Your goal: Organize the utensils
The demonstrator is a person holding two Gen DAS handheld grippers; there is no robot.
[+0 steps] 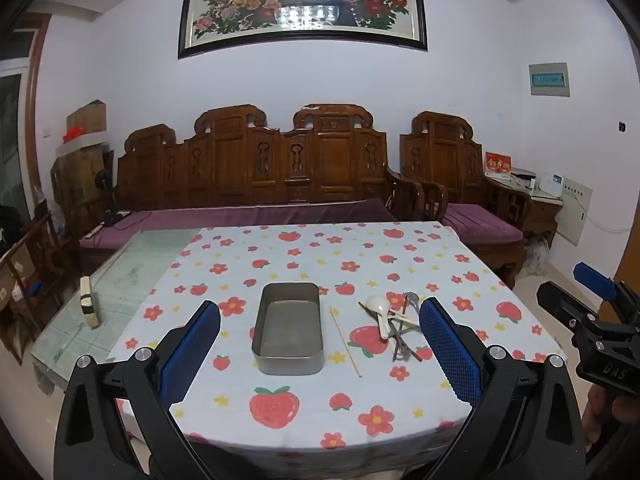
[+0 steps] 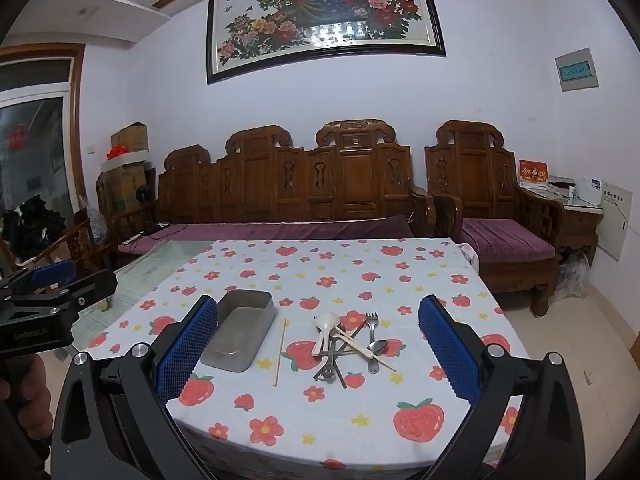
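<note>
An empty rectangular metal tray (image 1: 288, 328) (image 2: 240, 334) sits on the strawberry-print tablecloth (image 1: 320, 420) (image 2: 320, 420). To its right lies a single wooden chopstick (image 1: 346, 342) (image 2: 280, 354). Further right is a crossed pile of utensils (image 1: 394, 330) (image 2: 348, 346), among them a white spoon (image 1: 378, 308) (image 2: 326, 324), a metal fork (image 1: 410, 300) (image 2: 372, 320), a metal spoon (image 2: 376, 350) and another chopstick. My left gripper (image 1: 320, 307) (image 2: 76, 276) hovers open near the table's front edge, facing the tray. My right gripper (image 2: 319, 304) (image 1: 576, 290) hovers open facing the pile. Both hold nothing.
Left of the cloth the glass tabletop (image 1: 120, 280) is bare, with a small beige block (image 1: 89, 306) standing on it. A carved wooden bench (image 1: 256, 168) and an armchair (image 2: 480, 184) stand behind the table. A hand (image 2: 24, 380) holds the left gripper's handle.
</note>
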